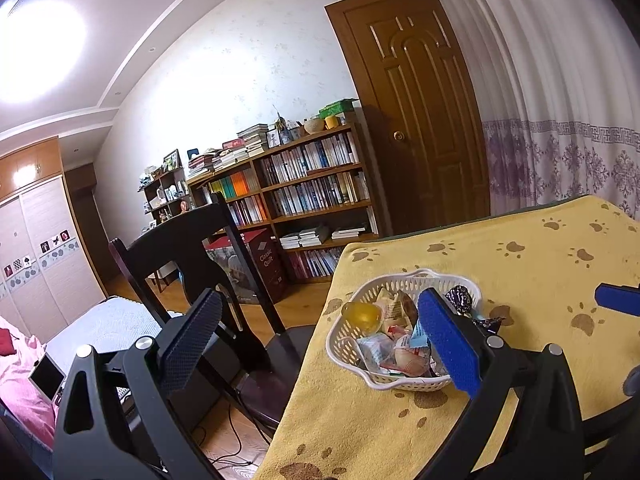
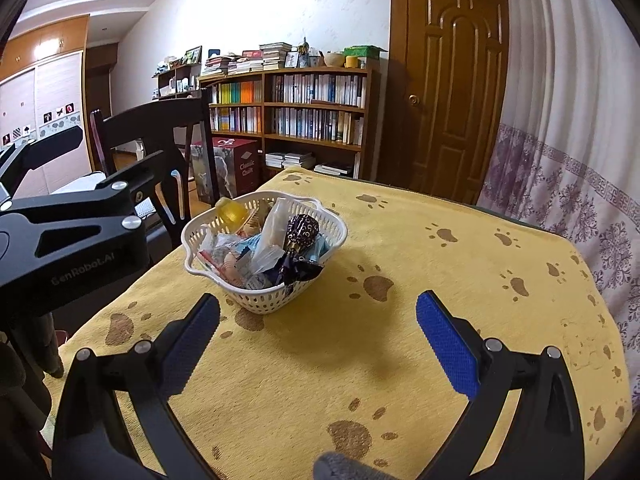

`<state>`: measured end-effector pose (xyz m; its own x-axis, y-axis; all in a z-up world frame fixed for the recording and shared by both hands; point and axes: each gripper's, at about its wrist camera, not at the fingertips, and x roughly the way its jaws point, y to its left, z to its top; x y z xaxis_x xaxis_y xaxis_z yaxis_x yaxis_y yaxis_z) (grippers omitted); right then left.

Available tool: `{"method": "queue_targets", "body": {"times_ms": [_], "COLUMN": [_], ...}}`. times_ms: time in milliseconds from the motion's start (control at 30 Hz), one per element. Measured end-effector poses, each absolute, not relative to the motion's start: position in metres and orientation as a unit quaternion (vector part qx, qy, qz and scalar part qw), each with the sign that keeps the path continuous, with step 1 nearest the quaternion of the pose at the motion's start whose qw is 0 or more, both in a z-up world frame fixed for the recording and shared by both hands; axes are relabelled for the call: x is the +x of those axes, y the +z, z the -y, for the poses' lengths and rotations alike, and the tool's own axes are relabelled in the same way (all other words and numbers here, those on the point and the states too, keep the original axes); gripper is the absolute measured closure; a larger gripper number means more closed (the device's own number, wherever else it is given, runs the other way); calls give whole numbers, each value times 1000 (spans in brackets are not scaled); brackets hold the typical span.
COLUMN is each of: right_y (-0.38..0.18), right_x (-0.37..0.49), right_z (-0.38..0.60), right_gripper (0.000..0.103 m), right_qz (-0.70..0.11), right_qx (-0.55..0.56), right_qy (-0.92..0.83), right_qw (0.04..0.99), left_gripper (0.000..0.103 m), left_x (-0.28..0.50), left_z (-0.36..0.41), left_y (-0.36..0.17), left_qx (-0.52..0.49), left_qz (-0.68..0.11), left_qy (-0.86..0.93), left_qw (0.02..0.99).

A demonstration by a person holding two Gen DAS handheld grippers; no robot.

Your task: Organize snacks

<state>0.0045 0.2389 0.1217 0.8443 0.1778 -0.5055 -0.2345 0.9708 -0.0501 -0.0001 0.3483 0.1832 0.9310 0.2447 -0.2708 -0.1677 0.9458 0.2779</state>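
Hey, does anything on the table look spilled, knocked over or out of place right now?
Nothing stands out. The white basket sits upright on the yellow paw-print cloth, and the snacks, including the dark patterned wrapper and the yellow jelly cup, are all piled inside it. No wrappers show on the cloth. Both tongs are open and empty.

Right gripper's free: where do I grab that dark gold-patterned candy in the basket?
Probably by its bulbous upper end, coming from above. The dark gold-patterned candy stands tilted atop the pile in the white basket, near its right rim; the right gripper hangs open nearby.
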Motion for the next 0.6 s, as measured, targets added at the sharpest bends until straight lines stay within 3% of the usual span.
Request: {"method": "queue_targets", "body": {"times_ms": [600], "right_y": [123], "right_x": [3], "right_z": [-242], "right_gripper": [5], "right_qz": [-251], "right_qx": [-69], "right_qy": [102], "right_qw": [960], "left_gripper": [3], "left_x": [-1], "left_z": [-351], "left_y": [178], "left_qx": [131], "left_qz": [-155], "left_qy": [103], "left_qw": [974]}}
